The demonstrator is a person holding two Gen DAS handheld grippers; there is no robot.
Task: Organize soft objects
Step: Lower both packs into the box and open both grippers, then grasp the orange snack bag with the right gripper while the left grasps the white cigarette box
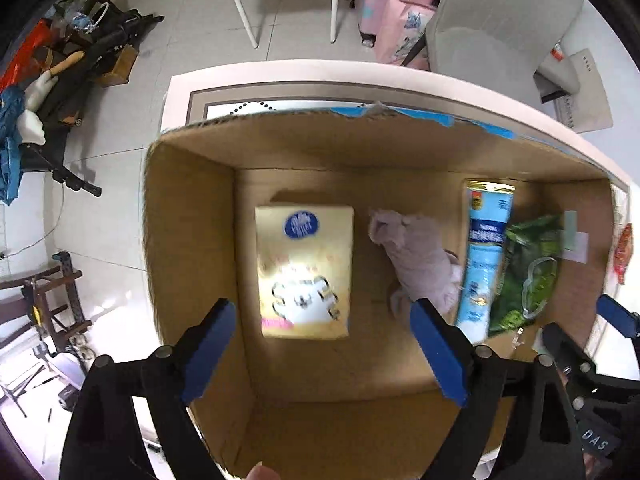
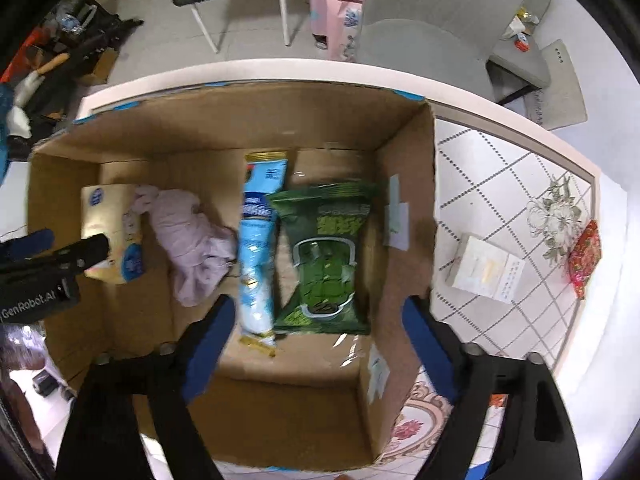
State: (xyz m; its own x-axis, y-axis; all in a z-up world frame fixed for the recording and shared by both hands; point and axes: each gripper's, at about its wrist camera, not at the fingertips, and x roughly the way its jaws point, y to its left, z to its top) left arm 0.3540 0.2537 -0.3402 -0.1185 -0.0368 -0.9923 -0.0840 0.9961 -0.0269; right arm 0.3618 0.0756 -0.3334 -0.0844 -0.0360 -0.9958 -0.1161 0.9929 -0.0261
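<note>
Four items inside cardboard box (image 2: 404,152): yellow tissue pack (image 1: 304,272), pink cloth (image 1: 420,264), blue packet (image 2: 258,248), green snack bag (image 2: 328,256). Left gripper (image 1: 324,344) wide, empty, above tissue pack. Right gripper (image 2: 316,340) wide, empty, above box. Only right view: white tissue pack (image 2: 484,268), red pouch (image 2: 585,258) on patterned table (image 2: 500,184). Box wall between.

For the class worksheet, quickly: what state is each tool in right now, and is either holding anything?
Left tool: open, holding nothing, above the brown cardboard box.
Right tool: open, holding nothing, above the same box.
</note>
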